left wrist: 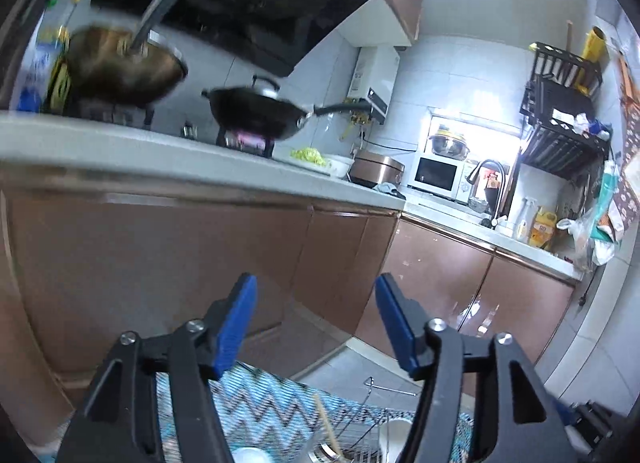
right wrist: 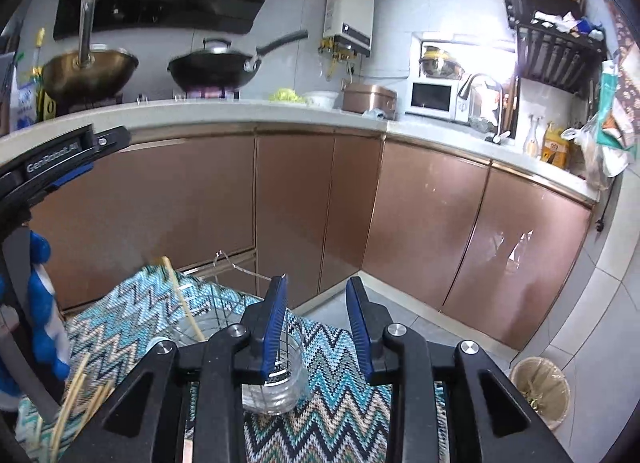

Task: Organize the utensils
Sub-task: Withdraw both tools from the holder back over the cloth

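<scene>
Both grippers, left point(left wrist: 314, 319) and right point(right wrist: 316, 317), gape with nothing held; glass jar point(right wrist: 280, 379) looks empty, chopstick point(right wrist: 182, 299) leans in wire rack point(right wrist: 212, 303).

A pale wooden chopstick point(right wrist: 182, 303) stands tilted in a wire rack point(right wrist: 216, 303) on the zigzag-patterned cloth point(right wrist: 328, 347). More chopsticks point(right wrist: 80, 395) lean at the lower left, seemingly bunched together. A clear ribbed glass jar point(right wrist: 286, 387) stands upright just beside the rack.
</scene>
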### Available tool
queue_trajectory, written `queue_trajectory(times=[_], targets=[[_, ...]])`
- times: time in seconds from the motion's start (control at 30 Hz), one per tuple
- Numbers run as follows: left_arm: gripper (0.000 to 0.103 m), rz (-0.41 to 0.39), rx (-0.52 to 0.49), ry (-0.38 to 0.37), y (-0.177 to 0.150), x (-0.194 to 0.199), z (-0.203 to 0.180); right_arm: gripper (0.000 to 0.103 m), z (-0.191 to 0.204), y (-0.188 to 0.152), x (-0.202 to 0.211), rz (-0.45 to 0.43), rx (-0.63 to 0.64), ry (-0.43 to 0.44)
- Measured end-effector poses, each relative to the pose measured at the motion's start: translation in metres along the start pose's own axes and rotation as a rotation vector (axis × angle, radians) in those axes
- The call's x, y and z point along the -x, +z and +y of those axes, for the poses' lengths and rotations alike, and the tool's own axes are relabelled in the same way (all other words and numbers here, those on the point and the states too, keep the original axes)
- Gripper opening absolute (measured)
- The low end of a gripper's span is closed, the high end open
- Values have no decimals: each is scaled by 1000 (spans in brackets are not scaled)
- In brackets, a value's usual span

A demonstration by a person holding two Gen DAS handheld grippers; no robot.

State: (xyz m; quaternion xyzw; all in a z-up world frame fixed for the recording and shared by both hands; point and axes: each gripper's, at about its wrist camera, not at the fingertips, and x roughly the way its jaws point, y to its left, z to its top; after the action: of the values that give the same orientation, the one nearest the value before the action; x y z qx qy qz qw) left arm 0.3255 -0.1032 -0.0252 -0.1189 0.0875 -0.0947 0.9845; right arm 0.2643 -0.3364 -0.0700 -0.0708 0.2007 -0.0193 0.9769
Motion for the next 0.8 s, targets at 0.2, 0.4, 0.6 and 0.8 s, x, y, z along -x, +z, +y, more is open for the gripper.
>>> queue_trajectory(times=[0.2,0.4,0.6,0.8], targets=[[62,39,-38,41,38,68,20,29,-3,12,67,-41,-32,20],[62,97,-52,65,59,134,45,30,-1,17,126,-83,-52,42],[62,88,-69,90,62,197,67,34,4,15,174,-126,-84,79],[62,153,-60,90,49,235,89,34,15,4,201,-138,-96,131]])
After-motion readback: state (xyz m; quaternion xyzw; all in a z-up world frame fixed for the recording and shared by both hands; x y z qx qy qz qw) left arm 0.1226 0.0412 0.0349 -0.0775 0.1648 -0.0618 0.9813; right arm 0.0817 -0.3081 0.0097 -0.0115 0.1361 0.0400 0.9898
